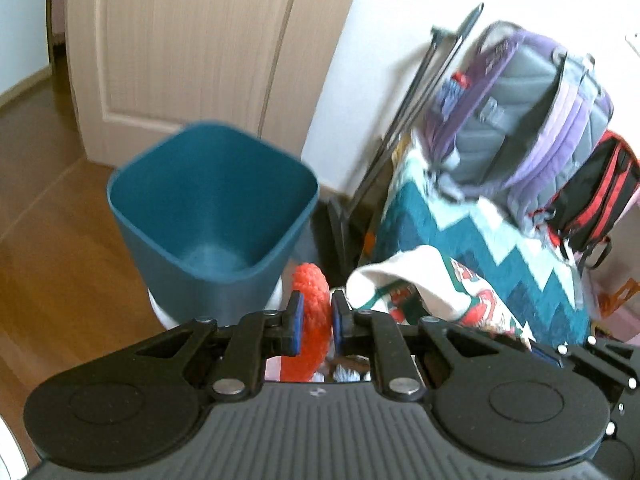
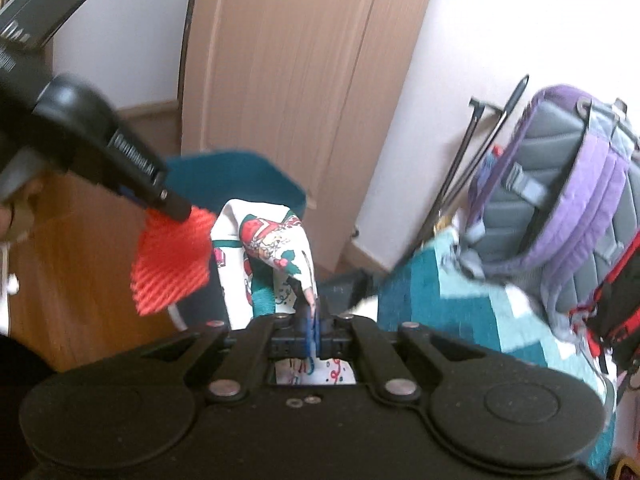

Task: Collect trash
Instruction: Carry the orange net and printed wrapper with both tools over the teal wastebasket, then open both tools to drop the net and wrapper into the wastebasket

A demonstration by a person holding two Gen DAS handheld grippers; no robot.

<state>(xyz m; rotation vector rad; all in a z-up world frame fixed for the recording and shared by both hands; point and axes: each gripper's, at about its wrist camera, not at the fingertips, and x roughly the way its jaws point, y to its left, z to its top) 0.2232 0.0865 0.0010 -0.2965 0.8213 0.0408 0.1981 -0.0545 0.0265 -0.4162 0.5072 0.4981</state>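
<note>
An orange-red ribbed piece [image 1: 308, 280] is pinched between the blue pads of my left gripper [image 1: 314, 306], which is shut on it. Just beyond it stands an empty teal bin [image 1: 212, 200] with its mouth open towards me. A white piece printed with red and green Christmas figures [image 2: 264, 252] hangs from my right gripper [image 2: 314, 316], shut on its edge. In the right wrist view my left gripper [image 2: 176, 208] comes in from the upper left with the orange-red piece [image 2: 172, 256] dangling, and the bin [image 2: 240, 176] is mostly hidden behind both pieces. The printed piece [image 1: 416, 292] also shows right of the left fingers.
A light wooden door [image 1: 188, 48] and white wall stand behind the bin. To the right, a purple-grey backpack [image 1: 532, 112] and a red-black bag [image 1: 592, 196] rest on a teal zigzag quilt [image 1: 460, 232], with metal poles [image 1: 420, 96] leaning on the wall. Wood floor [image 1: 52, 208] lies left.
</note>
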